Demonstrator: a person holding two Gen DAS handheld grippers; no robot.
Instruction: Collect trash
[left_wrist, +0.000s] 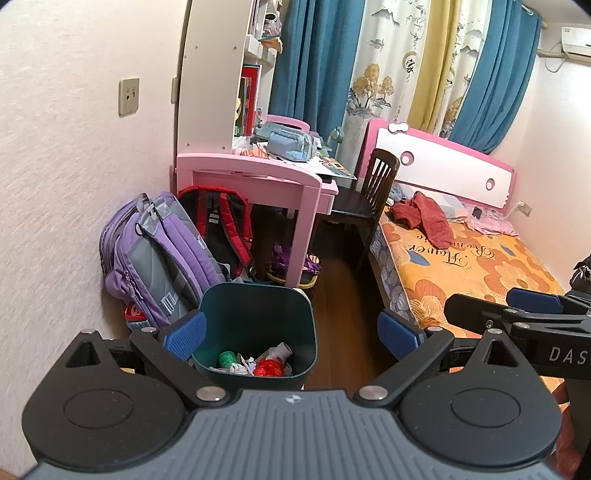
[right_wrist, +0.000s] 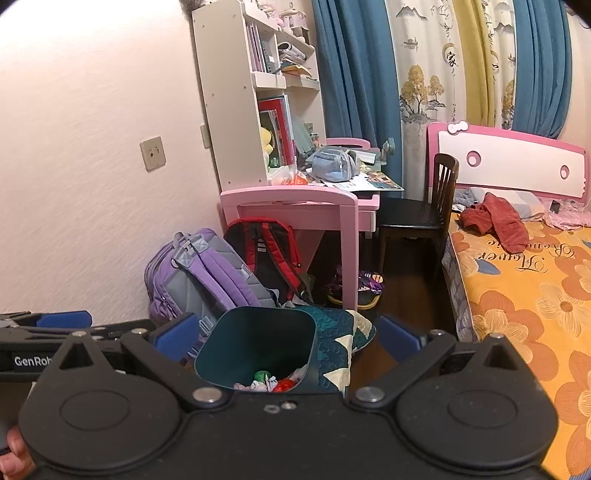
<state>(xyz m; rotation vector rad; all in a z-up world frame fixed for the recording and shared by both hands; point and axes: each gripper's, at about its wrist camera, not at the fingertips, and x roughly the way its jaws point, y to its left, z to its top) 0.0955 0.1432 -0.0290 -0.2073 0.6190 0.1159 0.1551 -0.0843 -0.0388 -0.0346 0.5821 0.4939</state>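
A pink desk (right_wrist: 295, 201) stood against the pale wall (right_wrist: 92, 147), a bed (right_wrist: 535, 295) beside it, under blue curtains (right_wrist: 354, 74), on wood floor (left_wrist: 343, 306).

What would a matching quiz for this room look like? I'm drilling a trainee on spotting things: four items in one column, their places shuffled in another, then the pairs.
Items:
1. Bin
2. Red garment
3. Blue pouch
4. Purple backpack

Places:
A. On the desk
B. On the floor, against the wall
C. On the bed
D. On the floor, right ahead of the open jaws

Pairs: 1-D, 2-C, 3-A, 4-B
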